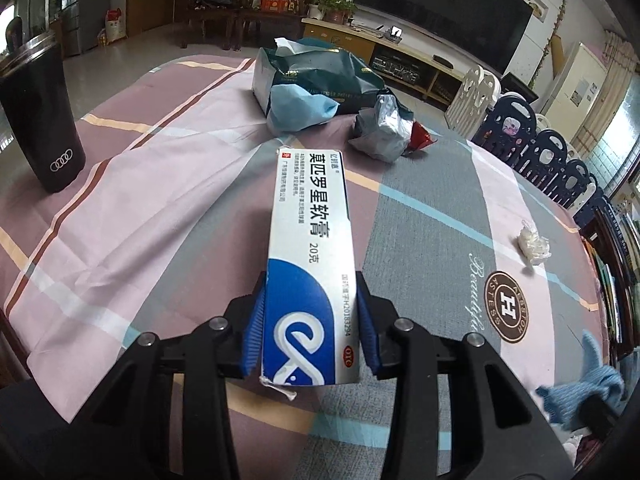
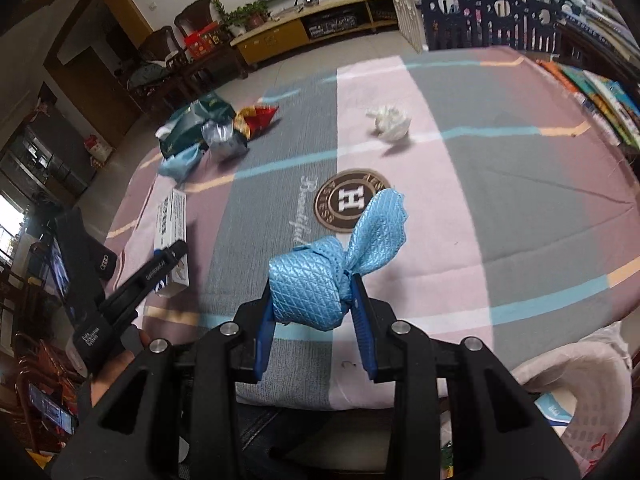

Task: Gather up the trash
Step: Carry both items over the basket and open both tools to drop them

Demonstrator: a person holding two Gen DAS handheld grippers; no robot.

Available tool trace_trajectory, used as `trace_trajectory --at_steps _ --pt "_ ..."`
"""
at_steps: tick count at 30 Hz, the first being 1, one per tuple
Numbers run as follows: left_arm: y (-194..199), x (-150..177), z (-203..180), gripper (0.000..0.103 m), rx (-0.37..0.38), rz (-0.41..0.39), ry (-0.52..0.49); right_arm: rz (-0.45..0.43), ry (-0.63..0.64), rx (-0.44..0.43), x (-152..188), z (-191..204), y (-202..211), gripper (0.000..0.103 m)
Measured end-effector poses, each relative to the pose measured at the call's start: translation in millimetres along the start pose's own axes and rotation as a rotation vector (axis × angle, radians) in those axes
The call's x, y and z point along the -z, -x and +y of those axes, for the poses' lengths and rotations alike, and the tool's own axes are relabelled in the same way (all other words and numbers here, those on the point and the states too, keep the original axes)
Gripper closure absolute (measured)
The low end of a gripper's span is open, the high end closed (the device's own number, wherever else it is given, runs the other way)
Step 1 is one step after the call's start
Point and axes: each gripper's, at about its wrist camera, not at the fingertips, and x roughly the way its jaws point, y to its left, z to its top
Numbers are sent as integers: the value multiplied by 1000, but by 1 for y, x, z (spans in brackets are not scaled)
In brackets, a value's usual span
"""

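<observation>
Checked tablecloth [image 1: 168,184]; left gripper [image 1: 310,320] clamping ointment box [image 1: 310,240], right gripper [image 2: 314,304] clamping blue cloth [image 2: 308,292].

On the table [image 1: 160,184], the cup [image 1: 38,116] stands at your far left; wrappers [image 1: 320,80] lie ahead, the tissue ball [image 1: 532,242] at the right.

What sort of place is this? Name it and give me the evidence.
Most likely a home living and dining room: a large television above a low media cabinet, a baby playpen fence, and a table under a patterned tablecloth strewn with litter.
</observation>
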Motion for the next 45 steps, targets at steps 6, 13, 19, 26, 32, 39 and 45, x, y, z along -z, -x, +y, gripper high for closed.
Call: trace_trajectory --at_steps 6,13,19,26,32,39,45 --pt "20 6 3 62 176 -22 15 -107 59 106 8 -28 82 68" --pt "47 21 1 62 213 -33 11 9 -3 249 56 -95 117 66" --pt "81 54 -34 62 334 31 -105 222 -140 326 103 -141 84 38" --pt "117 104 -105 62 465 122 -339 21 -352 333 89 -165 121 26" --pt "148 158 -159 62 543 180 -576 -92 -403 388 87 -181 149 22" --pt "167 191 -183 62 597 205 -714 -87 -436 376 92 -194 151 22" --pt "171 204 -193 61 662 243 -768 -80 -441 363 94 -194 148 22"
